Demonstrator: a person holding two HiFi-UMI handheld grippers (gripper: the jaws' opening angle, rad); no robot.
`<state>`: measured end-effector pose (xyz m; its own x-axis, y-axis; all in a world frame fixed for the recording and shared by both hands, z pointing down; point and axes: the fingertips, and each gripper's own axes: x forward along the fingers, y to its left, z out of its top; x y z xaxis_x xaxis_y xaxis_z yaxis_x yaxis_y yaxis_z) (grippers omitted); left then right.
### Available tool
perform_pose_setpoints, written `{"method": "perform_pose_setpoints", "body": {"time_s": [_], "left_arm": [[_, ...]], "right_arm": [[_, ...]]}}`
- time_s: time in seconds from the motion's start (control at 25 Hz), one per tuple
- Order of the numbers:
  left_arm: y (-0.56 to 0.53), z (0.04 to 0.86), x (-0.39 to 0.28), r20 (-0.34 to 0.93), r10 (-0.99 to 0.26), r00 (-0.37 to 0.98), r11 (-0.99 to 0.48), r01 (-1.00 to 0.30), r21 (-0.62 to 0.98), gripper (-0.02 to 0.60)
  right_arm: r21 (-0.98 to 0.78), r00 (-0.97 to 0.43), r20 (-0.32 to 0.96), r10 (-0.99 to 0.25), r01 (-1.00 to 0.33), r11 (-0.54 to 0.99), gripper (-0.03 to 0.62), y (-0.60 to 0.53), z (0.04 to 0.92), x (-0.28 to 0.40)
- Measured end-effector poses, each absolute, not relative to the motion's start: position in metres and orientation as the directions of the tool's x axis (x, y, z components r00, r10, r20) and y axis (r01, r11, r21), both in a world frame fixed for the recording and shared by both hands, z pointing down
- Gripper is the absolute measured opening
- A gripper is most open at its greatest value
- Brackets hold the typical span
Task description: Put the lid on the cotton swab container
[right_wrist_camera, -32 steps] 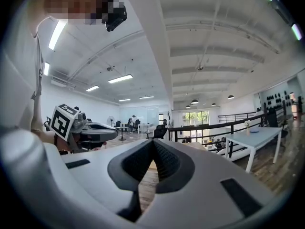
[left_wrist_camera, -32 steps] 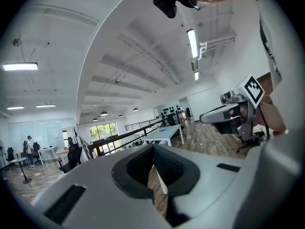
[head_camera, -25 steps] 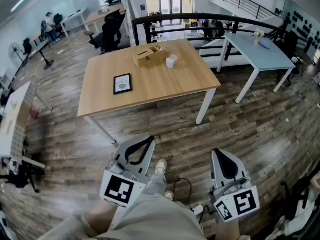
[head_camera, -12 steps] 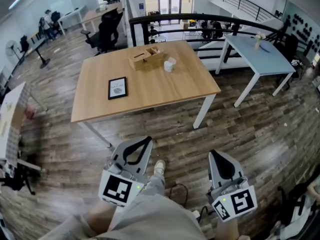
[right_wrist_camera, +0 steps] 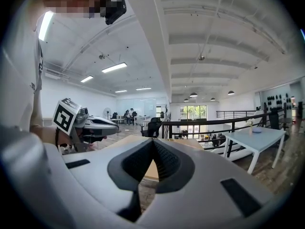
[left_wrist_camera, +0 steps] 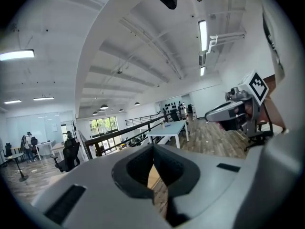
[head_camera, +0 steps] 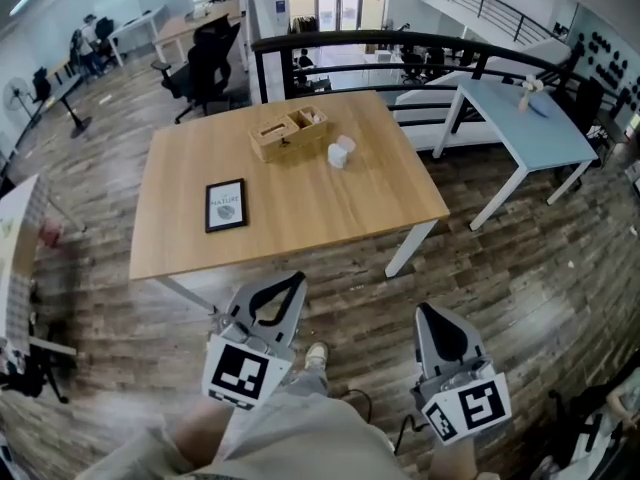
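The cotton swab container [head_camera: 341, 151] is a small white object on the wooden table [head_camera: 300, 203], beside a wooden organiser box [head_camera: 289, 131]. It is too small for me to tell its lid apart. Both grippers hang low by the person's legs, well short of the table. My left gripper [head_camera: 299, 281] has its jaws closed tip to tip with nothing between them, as the left gripper view [left_wrist_camera: 153, 150] also shows. My right gripper [head_camera: 421, 311] is likewise shut and empty in the right gripper view [right_wrist_camera: 153, 143].
A black picture frame [head_camera: 226, 205] lies on the table's left half. A light blue table [head_camera: 530, 118] stands to the right, and a black railing [head_camera: 400, 40] runs behind. Office chairs [head_camera: 205, 63] and desks are at the back left. Wooden floor lies between me and the table.
The table has come closer and shifted lower in the head view as the person walks toward it. Both grippers stay shut and in the same place near the body.
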<state>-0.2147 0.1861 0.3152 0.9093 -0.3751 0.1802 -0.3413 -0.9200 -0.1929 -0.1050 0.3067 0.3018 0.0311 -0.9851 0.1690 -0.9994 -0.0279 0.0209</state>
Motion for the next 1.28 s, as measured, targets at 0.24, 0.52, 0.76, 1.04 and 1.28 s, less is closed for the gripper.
{"method": "perform_pose_setpoints", "body": {"time_s": [0.24,0.52,0.76,1.04,1.28], "left_arm": [[0.106,0.313,-0.173,0.177,-0.340,0.924,-0.933,-0.308,-0.185,0.021],[0.047,0.313,-0.143,0.154,-0.310,0.938,-0.943,-0.283,-0.177,0.021],[0.017,0.323,-0.126,0.162,-0.317,0.934,-0.942,-0.291,-0.167,0.021],[-0.019,0.331,-0.094,0.177,-0.360,0.916,-0.927,-0.331,-0.176,0.021],[-0.059,0.338,-0.045,0.184,-0.438,0.880,-0.895,-0.407,-0.181,0.021]], "right_arm": [[0.033,0.047,0.176,-0.983,-0.999,-0.042,0.026,0.224,0.296,-0.072],[0.040,0.062,0.183,-0.981,-0.998,-0.056,0.026,0.160,0.296,-0.047],[0.045,0.082,0.186,-0.979,-0.996,-0.075,0.026,0.133,0.303,-0.018],[0.047,0.054,0.179,-0.982,-0.998,-0.046,0.026,0.092,0.308,0.027],[0.032,-0.030,0.177,-0.984,-0.999,0.036,0.026,0.044,0.315,0.084]]}}
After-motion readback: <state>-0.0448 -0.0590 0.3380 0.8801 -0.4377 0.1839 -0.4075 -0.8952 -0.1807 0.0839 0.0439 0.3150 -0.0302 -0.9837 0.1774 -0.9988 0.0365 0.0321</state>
